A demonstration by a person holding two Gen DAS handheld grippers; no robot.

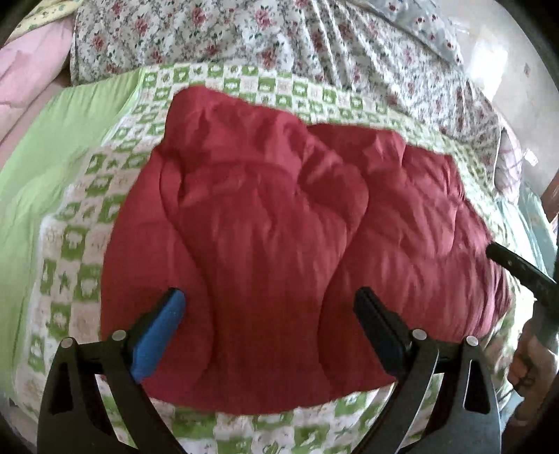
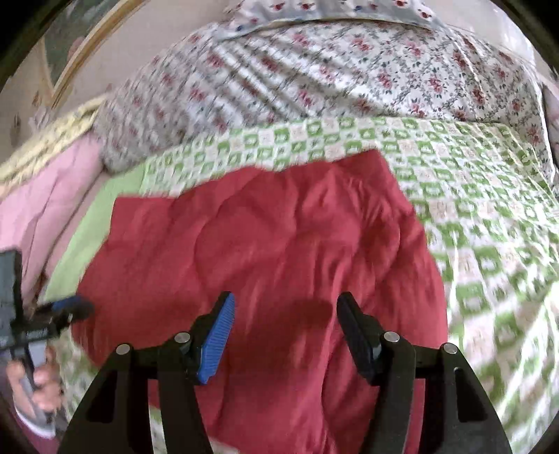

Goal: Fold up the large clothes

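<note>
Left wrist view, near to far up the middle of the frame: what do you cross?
Left hand-held gripper, open → red padded garment → green-and-white checked cover → floral bedding.

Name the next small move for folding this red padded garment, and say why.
Probably lower both open tongs, left and right, onto the near edge of the red padded garment: it lies spread over the green checked sheet, and neither holds anything.
</note>
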